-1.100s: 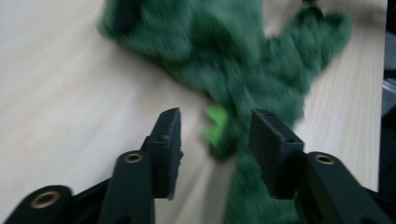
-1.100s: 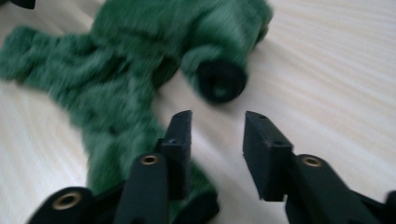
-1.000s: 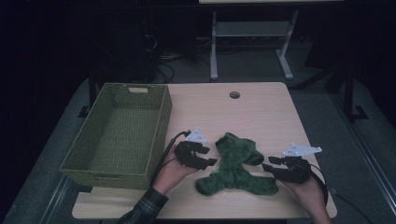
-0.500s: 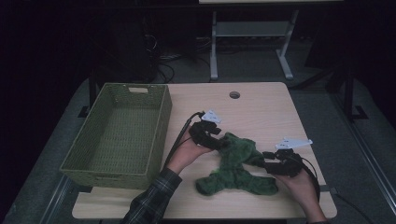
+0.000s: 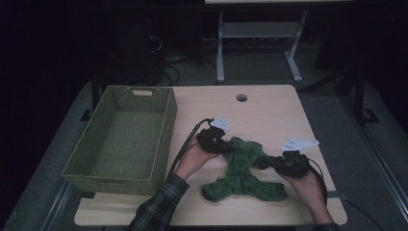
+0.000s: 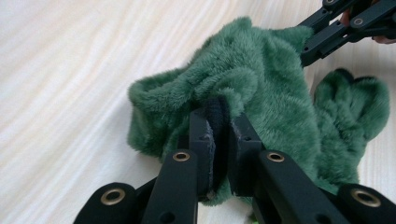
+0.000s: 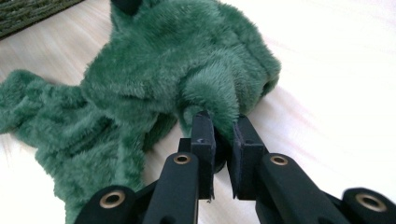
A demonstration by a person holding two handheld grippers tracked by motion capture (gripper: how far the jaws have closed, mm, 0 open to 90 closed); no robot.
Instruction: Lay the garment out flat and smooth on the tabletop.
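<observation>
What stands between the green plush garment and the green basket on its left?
Nothing visible does. The green plush garment is pinched by the left gripper and the right gripper, whose jaws have just been closing on its fur. Between it and the green basket lies bare table; the basket's near wall must be cleared.

A dim lab: bare desk [image 5: 269,110], cables on floor [image 5: 166,62], metal stand [image 5: 260,33].
</observation>
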